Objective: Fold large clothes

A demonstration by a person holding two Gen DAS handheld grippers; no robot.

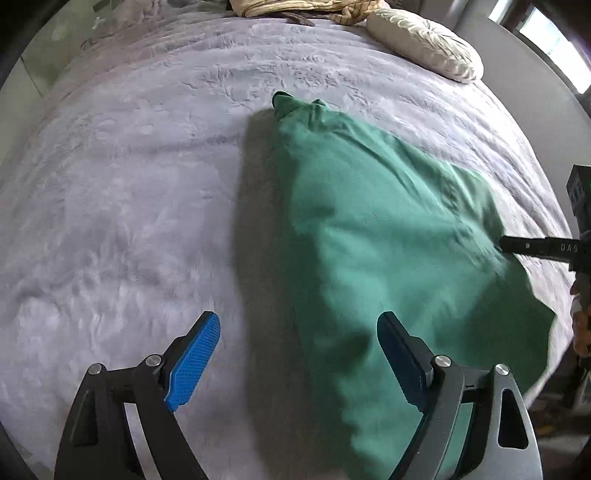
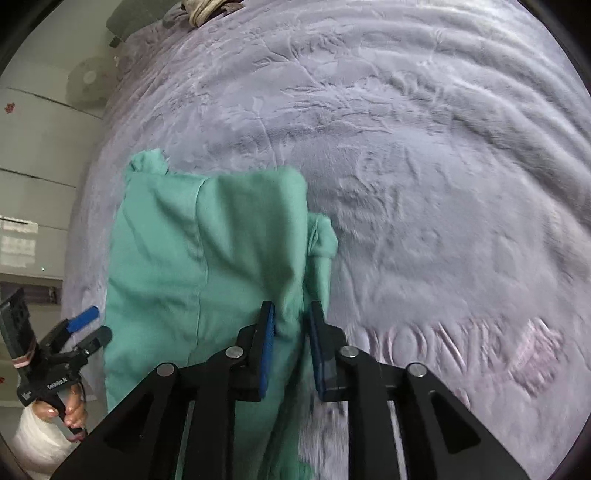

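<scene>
A large green garment lies on the lilac bed cover, partly lifted at its right side. My left gripper is open and empty, its right finger over the garment's near edge. My right gripper is shut on a fold of the green garment and holds that edge up off the bed. In the left wrist view the right gripper's black finger shows at the right, gripping the cloth. In the right wrist view the left gripper shows open at the lower left, beside the garment.
A cream pillow and a heap of beige bedding lie at the head of the bed. The lilac bed cover stretches wide around the garment. White cupboards stand to the left of the bed.
</scene>
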